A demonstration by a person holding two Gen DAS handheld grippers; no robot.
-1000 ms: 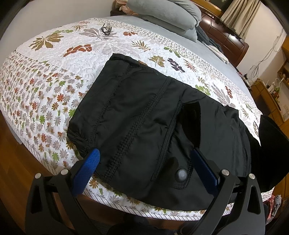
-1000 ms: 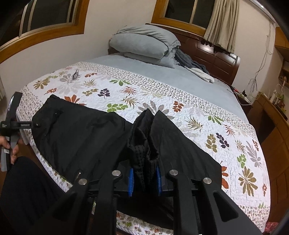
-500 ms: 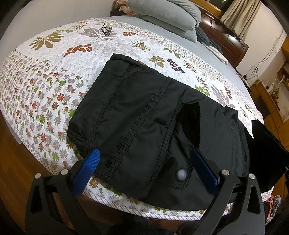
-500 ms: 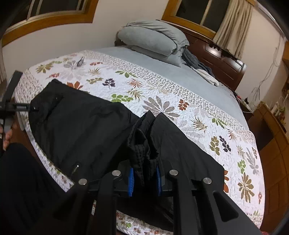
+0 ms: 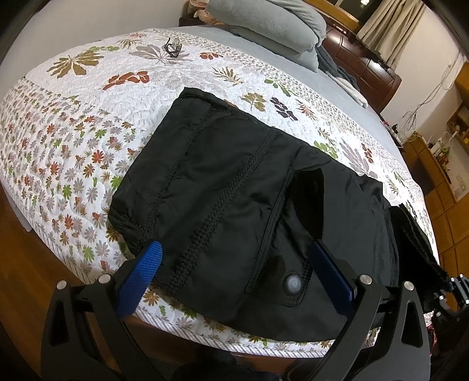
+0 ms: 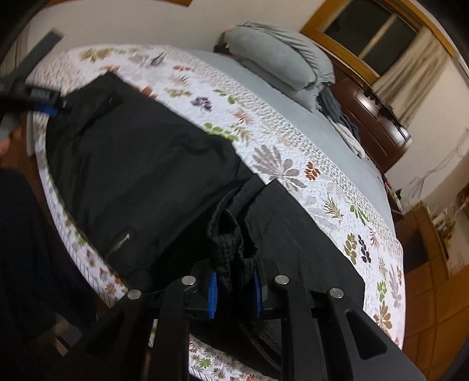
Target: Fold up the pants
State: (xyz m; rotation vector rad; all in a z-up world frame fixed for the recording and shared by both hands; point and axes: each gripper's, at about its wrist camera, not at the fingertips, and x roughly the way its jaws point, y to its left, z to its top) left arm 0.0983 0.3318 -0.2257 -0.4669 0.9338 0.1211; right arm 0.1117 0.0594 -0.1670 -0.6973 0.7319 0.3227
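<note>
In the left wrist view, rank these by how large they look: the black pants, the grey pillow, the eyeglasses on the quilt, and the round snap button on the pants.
1. black pants
2. grey pillow, though it lies farther from the camera
3. and 4. unsure: eyeglasses and snap button look alike in size; the button is much nearer the lens.

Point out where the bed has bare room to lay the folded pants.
Free: the floral quilt left of the black pants, short of the eyeglasses; the quilt strip and grey sheet between pants and pillows. Crowded: the near edge, where the right tool grips bunched fabric and the open left tool hovers.
</note>
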